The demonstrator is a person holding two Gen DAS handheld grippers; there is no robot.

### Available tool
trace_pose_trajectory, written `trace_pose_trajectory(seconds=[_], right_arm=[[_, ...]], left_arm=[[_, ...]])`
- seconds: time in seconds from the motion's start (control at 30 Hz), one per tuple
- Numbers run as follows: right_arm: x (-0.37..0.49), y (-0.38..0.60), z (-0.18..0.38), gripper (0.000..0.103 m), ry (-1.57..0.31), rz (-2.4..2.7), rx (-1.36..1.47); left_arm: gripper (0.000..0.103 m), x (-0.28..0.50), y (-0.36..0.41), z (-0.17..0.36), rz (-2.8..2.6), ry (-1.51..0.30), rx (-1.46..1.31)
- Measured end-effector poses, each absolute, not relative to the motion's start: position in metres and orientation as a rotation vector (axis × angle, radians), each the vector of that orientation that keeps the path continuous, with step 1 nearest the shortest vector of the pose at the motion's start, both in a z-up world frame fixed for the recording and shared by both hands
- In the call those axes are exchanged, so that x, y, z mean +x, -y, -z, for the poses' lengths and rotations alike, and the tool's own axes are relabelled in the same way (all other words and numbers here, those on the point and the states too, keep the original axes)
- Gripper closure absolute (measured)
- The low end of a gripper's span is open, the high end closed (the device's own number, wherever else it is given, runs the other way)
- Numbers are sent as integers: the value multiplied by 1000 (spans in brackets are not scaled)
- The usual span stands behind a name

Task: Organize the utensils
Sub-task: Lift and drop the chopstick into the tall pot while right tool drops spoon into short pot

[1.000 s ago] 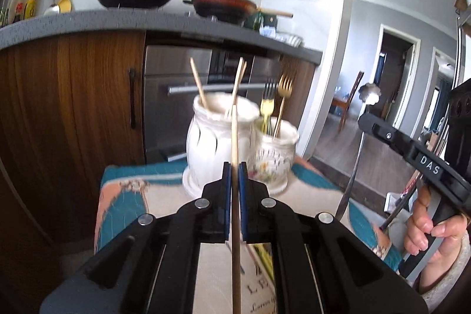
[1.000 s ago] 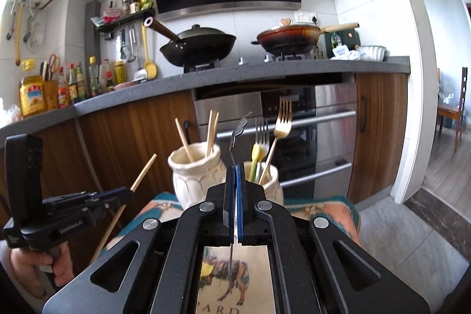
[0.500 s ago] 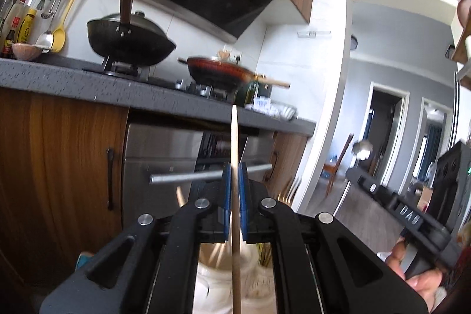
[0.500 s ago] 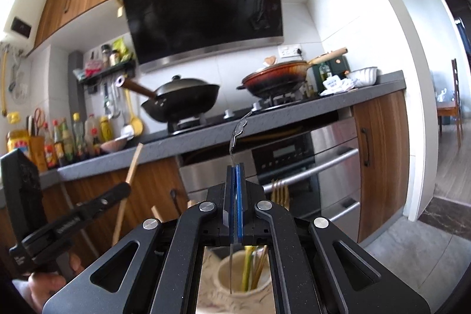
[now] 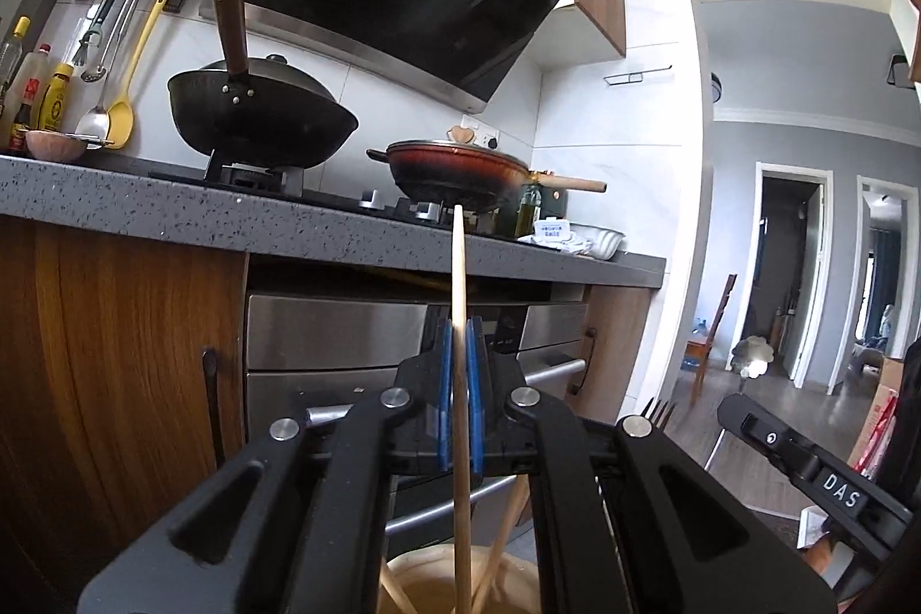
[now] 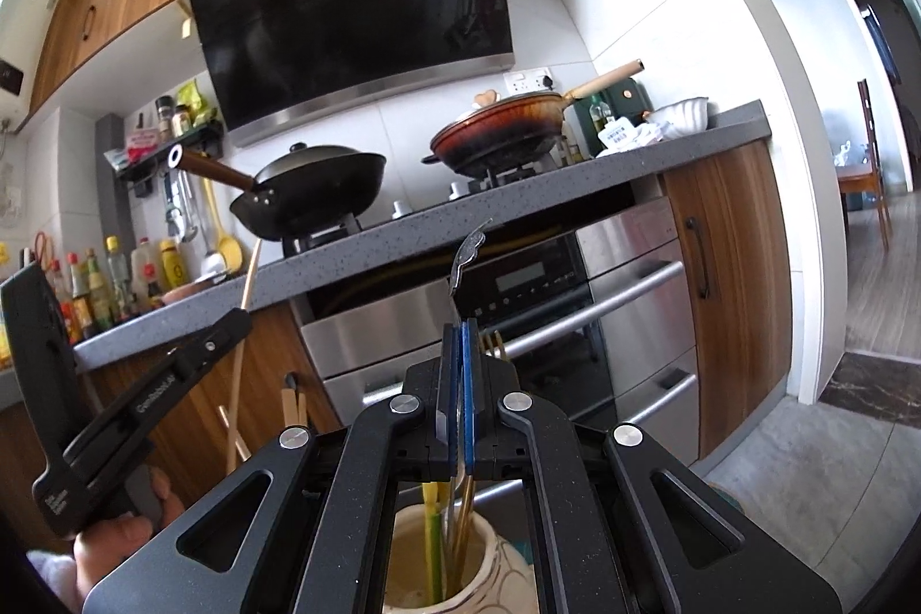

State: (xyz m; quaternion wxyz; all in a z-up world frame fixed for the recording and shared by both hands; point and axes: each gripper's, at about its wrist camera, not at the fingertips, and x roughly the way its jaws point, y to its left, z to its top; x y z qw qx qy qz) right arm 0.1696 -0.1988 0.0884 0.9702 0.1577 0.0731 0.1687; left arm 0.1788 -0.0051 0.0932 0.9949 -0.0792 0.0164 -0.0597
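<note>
Where fingers [image 5: 444, 401] clamp, chopstick [image 5: 459, 280] upright.

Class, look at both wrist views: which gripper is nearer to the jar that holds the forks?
Right. The right gripper, shut on a metal utensil, hangs directly above the fork jar. The left gripper, shut on a wooden chopstick, hangs above the neighbouring chopstick jar.

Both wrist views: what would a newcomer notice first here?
The left gripper is clamped on an upright wooden chopstick over a cream jar of chopsticks. The right gripper pinches a silver utensil handle above a jar holding forks. Behind, a black wok sits on the stove.
</note>
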Motion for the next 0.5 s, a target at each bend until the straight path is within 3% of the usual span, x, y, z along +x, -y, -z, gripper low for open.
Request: trace_pose_trajectory(seconds=[0.3, 0.5], right_arm=[[169, 185, -78, 101, -201, -369, 261], [161, 182, -65, 101, -251, -356, 223]], left_arm=[[98, 128, -2, -76, 113, -31, -113], [98, 113, -7, -65, 165, -193, -158]])
